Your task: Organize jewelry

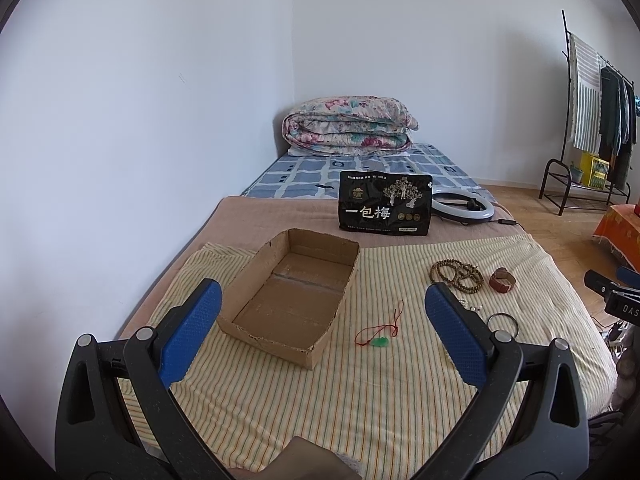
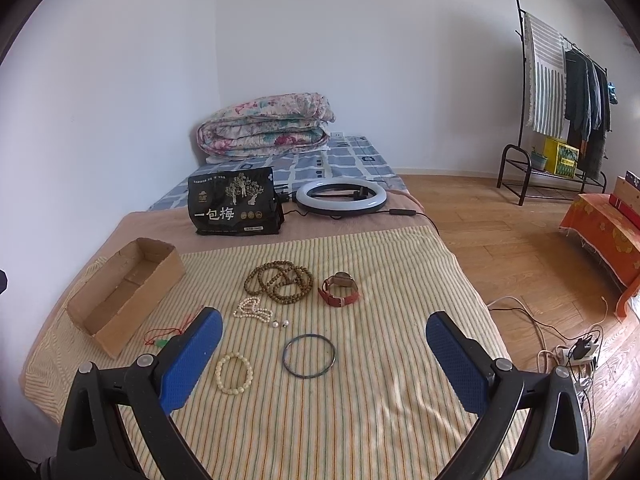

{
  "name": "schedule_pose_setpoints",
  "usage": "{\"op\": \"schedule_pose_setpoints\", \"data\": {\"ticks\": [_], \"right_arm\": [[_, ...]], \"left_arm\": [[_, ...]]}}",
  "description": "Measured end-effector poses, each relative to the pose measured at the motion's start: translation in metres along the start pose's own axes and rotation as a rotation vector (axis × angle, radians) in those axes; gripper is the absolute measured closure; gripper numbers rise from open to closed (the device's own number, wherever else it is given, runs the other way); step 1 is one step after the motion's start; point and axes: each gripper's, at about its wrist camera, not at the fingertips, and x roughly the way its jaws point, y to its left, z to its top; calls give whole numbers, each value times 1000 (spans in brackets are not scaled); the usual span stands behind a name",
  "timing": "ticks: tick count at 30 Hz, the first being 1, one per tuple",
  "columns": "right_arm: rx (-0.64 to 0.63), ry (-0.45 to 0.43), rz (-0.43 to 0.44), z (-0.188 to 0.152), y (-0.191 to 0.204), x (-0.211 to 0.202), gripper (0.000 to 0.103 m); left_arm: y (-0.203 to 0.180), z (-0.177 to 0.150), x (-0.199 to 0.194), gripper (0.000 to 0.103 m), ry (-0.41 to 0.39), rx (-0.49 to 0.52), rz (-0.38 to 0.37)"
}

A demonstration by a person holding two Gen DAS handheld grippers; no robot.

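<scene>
1. While nothing yet lies in the cardboard box (image 1: 288,292), the task stands at its opening step, by judgement: every piece is spread on the striped cloth (image 2: 360,420) over the bed, and the box shows a bare floor.
2. Left tool (image 1: 323,320): released, jaws wide apart, holding nothing; it hangs above the cloth with the box's near right corner and the red cord with a green pendant (image 1: 380,336) between its fingers in that view.
3. Right tool (image 2: 324,344): released, jaws wide, empty; above the cloth, with the dark bangle (image 2: 309,356) between its fingers in that view.
4. Wooden bead string (image 2: 279,282): coiled in loops, mid-cloth.
5. Watch with a red strap (image 2: 339,290): just right of the wooden beads, apart from them.
6. Pearl strand (image 2: 252,310): bunched, just nearer than the wooden beads; two small pearl studs (image 2: 280,323) beside it.
7. Cream bead bracelet (image 2: 234,373): beside the right tool's left finger.
8. Box position: at the cloth's left side, open-topped, the pendant just to its right.
9. Next move, by judgement: lower one tool over a single piece, close on it, and carry it over the box wall. The pendant is nearest the left tool, the bangle nearest the right. Thin, flat pieces on soft cloth call for a low, careful pinch.
</scene>
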Motion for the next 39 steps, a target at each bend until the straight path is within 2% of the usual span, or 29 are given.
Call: {"op": "schedule_pose_setpoints", "data": {"ticks": [14,22,31,39], "right_arm": [[-55,42,0,2,-2,32,0],[-69,83,-13,-4,-16,58,0],[-52,161,-25,-20,-40,94,1],[-89,224,-4,-35,-43,125,4]], "left_arm": [[-12,-2,36,0,43,19,-17],[-31,-9,58,0,76,46,-53],[-67,-24,93,0,164,138,-169],[-104,-46,125,1,240,216,-282]]}}
